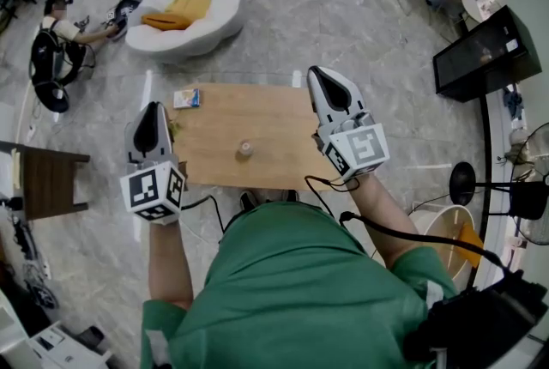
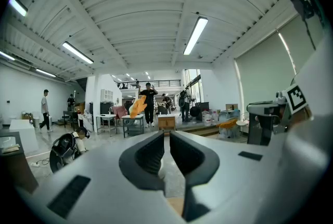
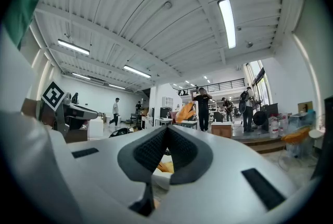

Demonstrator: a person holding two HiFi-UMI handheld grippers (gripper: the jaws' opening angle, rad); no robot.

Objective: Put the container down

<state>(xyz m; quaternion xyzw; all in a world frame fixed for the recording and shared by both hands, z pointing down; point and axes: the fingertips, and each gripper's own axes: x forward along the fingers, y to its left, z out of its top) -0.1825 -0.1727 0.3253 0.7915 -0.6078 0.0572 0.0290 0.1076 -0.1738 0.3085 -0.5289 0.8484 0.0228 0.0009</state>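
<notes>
Looking down at the desk (image 1: 266, 114), I see the small container (image 1: 245, 149) sitting alone on its top, close to the middle and a little toward the near edge, with nothing gripping it. My left gripper (image 1: 154, 108) hangs by the desk's near left corner and my right gripper (image 1: 320, 74) by its right edge. Both pairs of fingers are pressed together on nothing. I judge the container already set down, with nothing left but to back away.
</notes>
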